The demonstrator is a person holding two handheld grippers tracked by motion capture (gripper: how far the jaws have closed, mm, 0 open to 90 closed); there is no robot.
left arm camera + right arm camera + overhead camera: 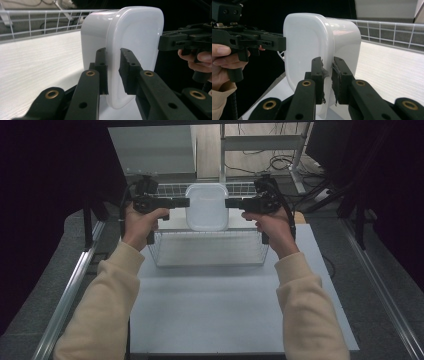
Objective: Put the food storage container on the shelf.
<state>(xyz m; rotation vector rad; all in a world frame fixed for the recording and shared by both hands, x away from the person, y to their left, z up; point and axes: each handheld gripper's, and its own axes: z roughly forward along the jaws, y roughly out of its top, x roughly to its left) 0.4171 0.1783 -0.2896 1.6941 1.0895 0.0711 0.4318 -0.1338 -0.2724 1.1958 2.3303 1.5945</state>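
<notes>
My left gripper (181, 202) was clamped on the lip of the white plastic tub (207, 206), one pad (102, 65) pressed against the wall side of the rim and the other on the lid face, as its own view made plain. My right gripper (233, 203) was pinched in the same way on the opposite lip, its worn pads (337, 75) biting the thin edge. The tub hung between the two grippers, held clear of the surface below, its lid turned toward me and its body pointing away toward the far side of the table. Both grippers met it level from the sides, the left hand (141, 222) and right hand (270, 225) about equally near, so neither arm led.

Just beneath and slightly nearer to me stood the wire basket (210, 251), resting at the far edge of the white board (235, 315) that covered the table. The tub's long axis ran up and down in the high view, with its lower edge hovering above the basket's far rim. I judged that the coming move turned on that gap: the tub lay straight between my fingers, and the basket's open top waited below and toward me.
</notes>
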